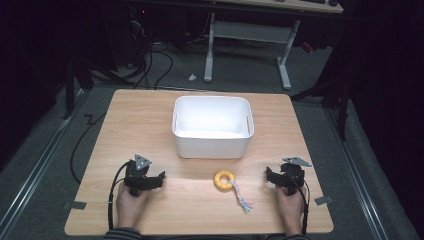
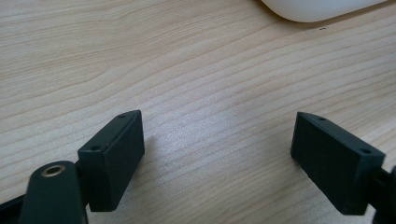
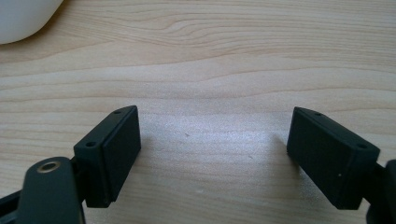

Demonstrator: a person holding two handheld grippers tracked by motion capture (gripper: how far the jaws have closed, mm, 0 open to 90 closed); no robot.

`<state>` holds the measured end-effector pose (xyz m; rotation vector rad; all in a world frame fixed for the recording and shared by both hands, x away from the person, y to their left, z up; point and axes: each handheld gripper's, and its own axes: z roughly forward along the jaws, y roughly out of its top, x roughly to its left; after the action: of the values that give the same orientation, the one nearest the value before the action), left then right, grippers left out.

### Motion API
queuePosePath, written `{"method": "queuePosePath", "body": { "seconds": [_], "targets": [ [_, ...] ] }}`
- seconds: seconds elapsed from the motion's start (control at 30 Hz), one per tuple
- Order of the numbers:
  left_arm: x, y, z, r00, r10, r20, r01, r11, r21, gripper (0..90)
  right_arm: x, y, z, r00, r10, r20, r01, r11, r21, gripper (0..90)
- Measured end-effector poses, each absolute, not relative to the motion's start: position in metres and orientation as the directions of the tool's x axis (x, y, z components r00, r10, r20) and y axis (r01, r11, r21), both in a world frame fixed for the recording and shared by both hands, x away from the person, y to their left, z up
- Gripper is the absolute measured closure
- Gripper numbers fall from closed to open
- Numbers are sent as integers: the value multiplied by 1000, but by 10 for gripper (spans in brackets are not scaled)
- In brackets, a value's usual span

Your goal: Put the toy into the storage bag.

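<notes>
1. Seen from the high view, the left gripper (image 1: 161,176) and right gripper (image 1: 267,173) rest low on the table (image 1: 140,120), one at each near corner, both empty. Between them, nearer the right one, lies a yellow ring toy (image 1: 224,179) with a pastel tassel (image 1: 242,198) trailing toward the near edge. A white bin (image 1: 212,145) stands just beyond it, mid-table, nothing visible inside.

2. Left gripper view: fingers (image 2: 113,154) stand wide apart over bare wood grain, nothing between them. The bin's rounded corner (image 2: 317,9) shows at the top right.

3. Right gripper view: fingers (image 3: 109,151) spread just as wide, bare table between. The bin's corner (image 3: 23,18) sits top left.

4. Judgement: likely work is ring into bin, not yet begun. The right gripper is the closer one. Best to come in from the side, straddle one arc of the ring rather than the tassel, and close firmly; the tassel looks too limp to lift by. Lift clear of the bin wall before releasing.
</notes>
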<state>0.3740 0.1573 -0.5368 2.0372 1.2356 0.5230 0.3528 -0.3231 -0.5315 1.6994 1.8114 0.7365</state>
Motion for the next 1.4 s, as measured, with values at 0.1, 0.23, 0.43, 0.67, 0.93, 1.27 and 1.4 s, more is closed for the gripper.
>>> {"method": "queuePosePath", "body": {
  "seconds": [0.1, 0.23, 0.43, 0.67, 0.93, 1.27, 1.4],
  "targets": [
    [374, 157, -537, 467, 884, -11, 608, -311, 731, 175, 353, -323, -531, -56, 998, -20, 701, 53, 712, 178],
    [374, 157, -537, 466, 885, -11, 607, -311, 731, 175, 353, -323, -531, -55, 998, -20, 700, 53, 712, 179],
    [374, 157, -537, 466, 885, -13, 608, -310, 731, 173, 353, -323, -531, -61, 998, -19, 699, 56, 713, 191],
    [374, 157, -537, 465, 885, -14, 608, -308, 731, 172, 353, -323, -531, -64, 998, -18, 699, 57, 712, 186],
    [374, 157, -537, 466, 885, -14, 608, -309, 731, 170, 353, -324, -531, -92, 996, -20, 702, 79, 708, 186],
    [375, 157, -537, 467, 884, -15, 608, -309, 731, 169, 350, -324, -527, -152, 988, -20, 722, 125, 680, 190],
    [375, 157, -537, 467, 884, -15, 608, -309, 731, 169, 350, -324, -527, -161, 987, -17, 726, 130, 675, 202]
  ]
}}
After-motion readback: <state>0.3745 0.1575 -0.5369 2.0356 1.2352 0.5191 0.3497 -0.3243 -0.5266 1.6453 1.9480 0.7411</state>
